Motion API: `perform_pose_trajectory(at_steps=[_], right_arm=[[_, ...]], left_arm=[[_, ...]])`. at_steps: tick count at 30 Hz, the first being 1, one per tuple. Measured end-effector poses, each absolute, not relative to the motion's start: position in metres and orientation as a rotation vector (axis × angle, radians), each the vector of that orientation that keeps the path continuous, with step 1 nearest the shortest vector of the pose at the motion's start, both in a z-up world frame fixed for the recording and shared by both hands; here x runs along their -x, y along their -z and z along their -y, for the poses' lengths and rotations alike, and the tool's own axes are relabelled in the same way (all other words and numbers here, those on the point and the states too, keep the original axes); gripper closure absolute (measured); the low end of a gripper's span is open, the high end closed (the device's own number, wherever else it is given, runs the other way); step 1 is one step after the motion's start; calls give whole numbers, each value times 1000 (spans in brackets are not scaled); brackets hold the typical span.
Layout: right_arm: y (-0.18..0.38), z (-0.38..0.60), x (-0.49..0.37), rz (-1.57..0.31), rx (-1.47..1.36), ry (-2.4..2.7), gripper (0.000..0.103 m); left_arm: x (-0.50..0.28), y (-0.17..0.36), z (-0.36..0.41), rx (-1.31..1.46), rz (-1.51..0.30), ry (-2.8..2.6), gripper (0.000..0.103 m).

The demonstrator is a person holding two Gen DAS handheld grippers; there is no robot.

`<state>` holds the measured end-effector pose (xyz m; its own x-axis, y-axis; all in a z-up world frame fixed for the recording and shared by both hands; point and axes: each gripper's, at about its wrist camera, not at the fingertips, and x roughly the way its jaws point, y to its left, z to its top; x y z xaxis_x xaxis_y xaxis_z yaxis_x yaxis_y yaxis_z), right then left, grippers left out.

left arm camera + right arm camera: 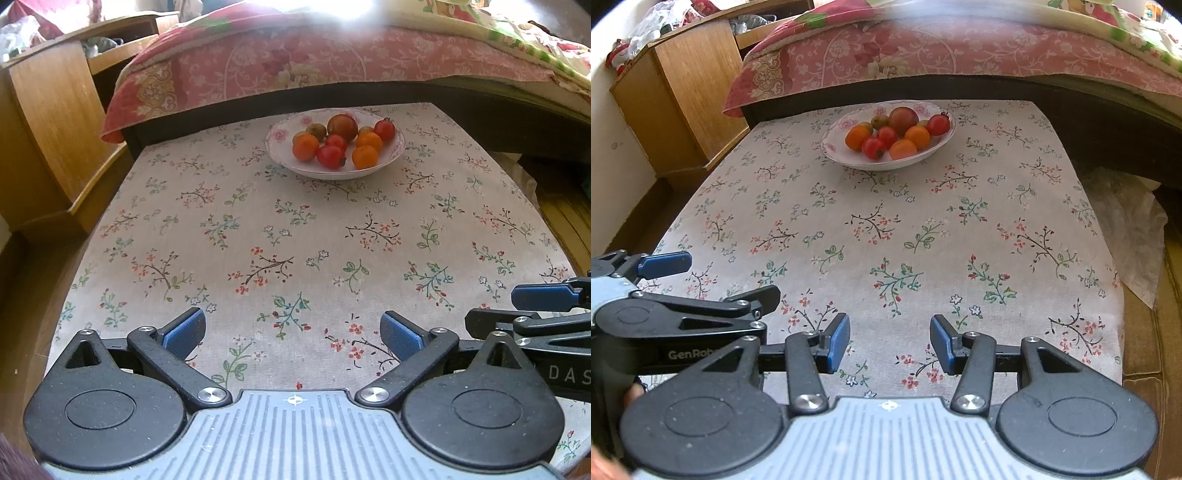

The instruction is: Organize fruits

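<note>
Both sets of jaws stand apart and hold nothing. Left gripper (pixel 293 332) hovers low over the near edge of the counter (pixel 332 236), its blue pads wide apart above the floral cloth. Right gripper (pixel 890 338) hangs just beside it on the right, its pads also spread, though less widely. Each shows at the edge of the other's view.

At the far end of the counter, well apart from both grippers, sits a white bowl (pixel 398 147) with a pink flower rim. Fruits (pixel 334 142) are piled in it: orange ones at the near side and left, small red ones among them and at the right, and one larger dark reddish fruit at the far side with small greenish ones beside it.

Beyond the counter lies a bed (pixel 332 55) with a pink patterned cover. A wooden cabinet (pixel 48 122) stands at the far left.
</note>
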<state>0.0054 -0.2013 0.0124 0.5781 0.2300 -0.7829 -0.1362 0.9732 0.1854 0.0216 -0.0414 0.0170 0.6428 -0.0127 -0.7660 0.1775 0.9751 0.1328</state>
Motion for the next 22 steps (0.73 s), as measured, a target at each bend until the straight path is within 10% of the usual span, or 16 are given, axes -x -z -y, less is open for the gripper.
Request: perform_pose_trajectory(at_steps=[22], right_arm=[[-13,202,-7,-923,-112,-219,54]], left_arm=[[-22,-19,42,-210,-840,109,0]])
